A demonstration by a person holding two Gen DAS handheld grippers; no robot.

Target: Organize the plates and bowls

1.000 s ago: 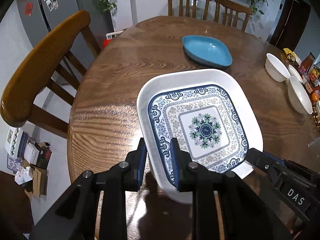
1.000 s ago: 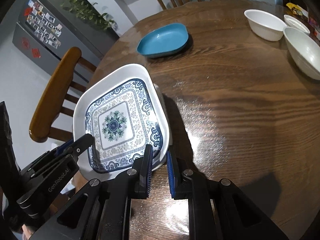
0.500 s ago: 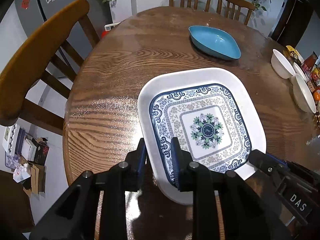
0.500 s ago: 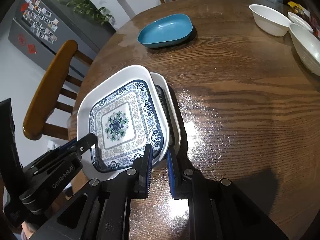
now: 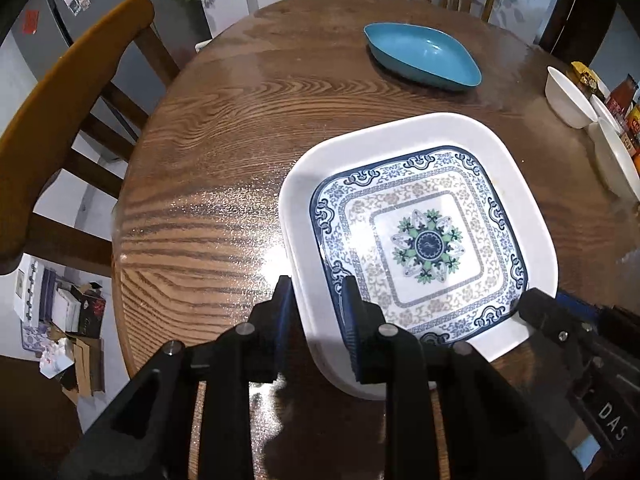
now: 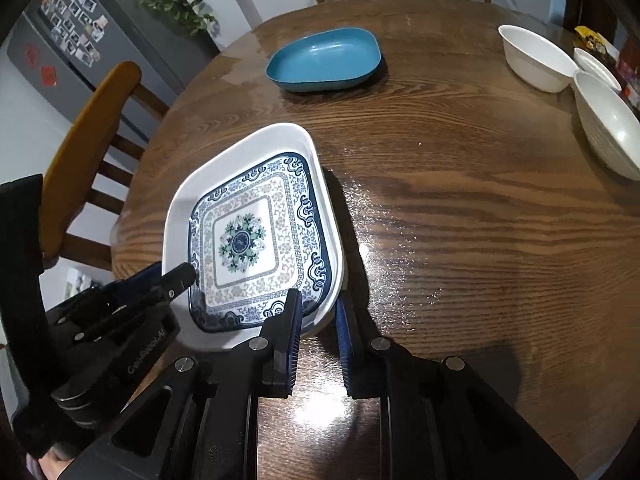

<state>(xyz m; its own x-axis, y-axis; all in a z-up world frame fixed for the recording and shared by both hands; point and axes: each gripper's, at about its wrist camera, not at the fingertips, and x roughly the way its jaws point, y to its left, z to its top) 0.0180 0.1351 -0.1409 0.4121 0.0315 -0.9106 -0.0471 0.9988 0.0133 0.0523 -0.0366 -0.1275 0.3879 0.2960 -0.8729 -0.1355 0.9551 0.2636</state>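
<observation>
White-rimmed with a blue floral pattern, the square plate (image 5: 420, 240) is near your edge of the bench (image 5: 224, 152), and you are pinching it from both sides: the left gripper (image 5: 316, 312) has its fingers closed over the near-left rim, and the right gripper (image 6: 316, 316) has its fingers closed over the near-right corner. In the right wrist view a second rim seems to show just under that corner, so it probably sits on another plate, though I can't be sure. If you are setting it down, keep it level and lower both sides together so the edges line up, then let go with both fingers at once. The blue dish (image 5: 424, 56) sits well apart at the far side, and the white bowls (image 6: 536, 60) are grouped at the right edge.
</observation>
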